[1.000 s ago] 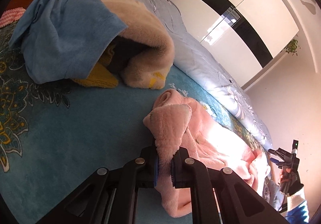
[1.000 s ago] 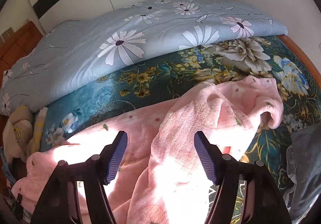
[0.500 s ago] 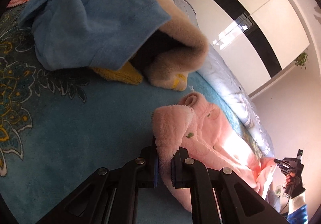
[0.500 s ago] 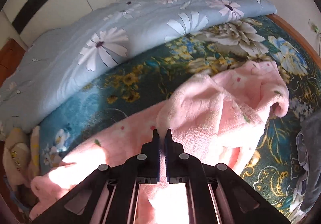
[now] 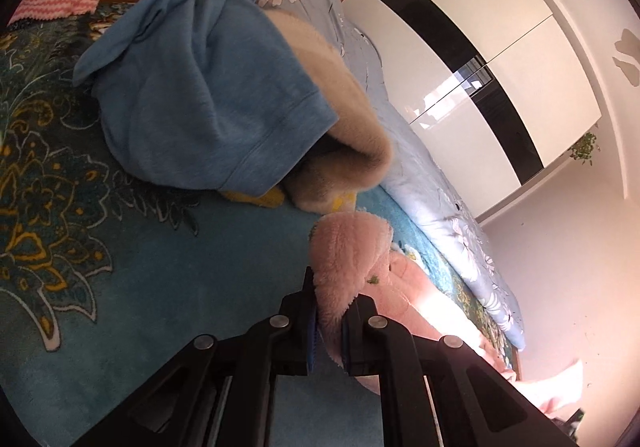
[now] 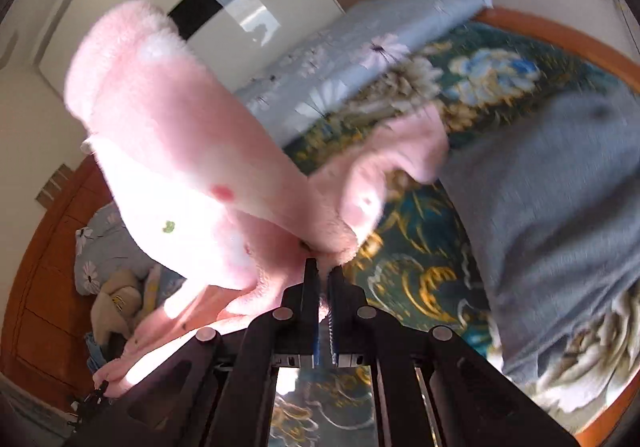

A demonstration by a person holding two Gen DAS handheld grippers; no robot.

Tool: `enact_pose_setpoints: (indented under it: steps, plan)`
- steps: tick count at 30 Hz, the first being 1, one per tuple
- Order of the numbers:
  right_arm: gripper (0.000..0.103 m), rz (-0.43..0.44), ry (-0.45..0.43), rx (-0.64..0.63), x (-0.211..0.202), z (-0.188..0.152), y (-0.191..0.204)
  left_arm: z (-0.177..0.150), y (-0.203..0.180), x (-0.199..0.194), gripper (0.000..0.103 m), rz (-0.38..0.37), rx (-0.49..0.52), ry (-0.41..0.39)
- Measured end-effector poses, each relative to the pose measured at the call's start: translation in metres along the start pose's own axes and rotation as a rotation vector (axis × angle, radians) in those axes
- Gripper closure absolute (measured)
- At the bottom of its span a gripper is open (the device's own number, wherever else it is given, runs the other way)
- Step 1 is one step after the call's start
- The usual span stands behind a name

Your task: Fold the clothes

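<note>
A fluffy pink garment point(image 5: 352, 247) lies along the teal flowered bedspread point(image 5: 140, 287). My left gripper point(image 5: 328, 311) is shut on one folded end of it, low over the bedspread. In the right wrist view the other end of the pink garment point(image 6: 180, 151) is lifted clear of the bed and hangs in a long blurred fold, with my right gripper point(image 6: 325, 277) shut on a bunch of its cloth. Part of the pink cloth trails down to the left beneath that gripper.
A heap of clothes sits beyond the left gripper: a blue top point(image 5: 208, 95) over a beige fleece point(image 5: 352, 135) and something yellow. A pale blue daisy quilt point(image 5: 432, 187) runs along the bed's far side. A grey garment point(image 6: 552, 199) lies at the right, by the wooden bed frame point(image 6: 560, 35).
My right gripper shut on the pink garment, then swept it up off the bed and rolled. The left gripper kept its hold and drew its end toward the clothes heap.
</note>
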State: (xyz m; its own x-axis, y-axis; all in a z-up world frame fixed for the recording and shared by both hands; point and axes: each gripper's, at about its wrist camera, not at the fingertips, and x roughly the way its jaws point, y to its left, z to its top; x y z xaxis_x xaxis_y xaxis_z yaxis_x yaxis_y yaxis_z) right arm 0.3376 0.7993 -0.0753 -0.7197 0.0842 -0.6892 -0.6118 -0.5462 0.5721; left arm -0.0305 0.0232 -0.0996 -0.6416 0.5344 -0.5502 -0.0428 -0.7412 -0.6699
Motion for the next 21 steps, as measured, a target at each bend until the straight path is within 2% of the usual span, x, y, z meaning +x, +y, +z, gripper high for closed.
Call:
enact_pose_setpoints:
  steps: [2, 4, 6, 8, 11, 13, 17, 21]
  plan:
    - [0.099, -0.004, 0.053, 0.096, 0.017, -0.024, -0.044, -0.004, 0.007, -0.004, 0.094, 0.012, -0.016, 0.009]
    - [0.099, 0.004, 0.073, 0.16, 0.027, -0.045, -0.07, -0.007, 0.013, -0.008, 0.094, 0.024, -0.027, 0.006]
    - [0.099, 0.047, 0.08, 0.209, 0.028, -0.055, -0.083, -0.006, 0.015, -0.014, 0.094, 0.029, -0.03, 0.0]
    - [0.099, 0.091, 0.068, 0.215, 0.02, -0.057, -0.083, -0.003, 0.015, -0.021, 0.094, 0.039, -0.024, -0.004]
    - [0.099, 0.174, 0.019, 0.162, -0.003, -0.056, -0.065, 0.002, 0.018, -0.035, 0.094, 0.049, -0.016, -0.053]
    - [0.099, 0.195, 0.014, 0.122, -0.012, -0.06, -0.053, 0.008, 0.027, -0.041, 0.094, 0.06, -0.032, -0.079]
    - [0.099, 0.102, 0.092, 0.059, 0.006, -0.07, -0.042, 0.005, 0.047, -0.027, 0.094, 0.095, -0.072, -0.042]
    - [0.098, 0.025, 0.134, 0.041, 0.023, -0.076, -0.049, -0.008, 0.06, -0.008, 0.094, 0.142, -0.072, 0.016]
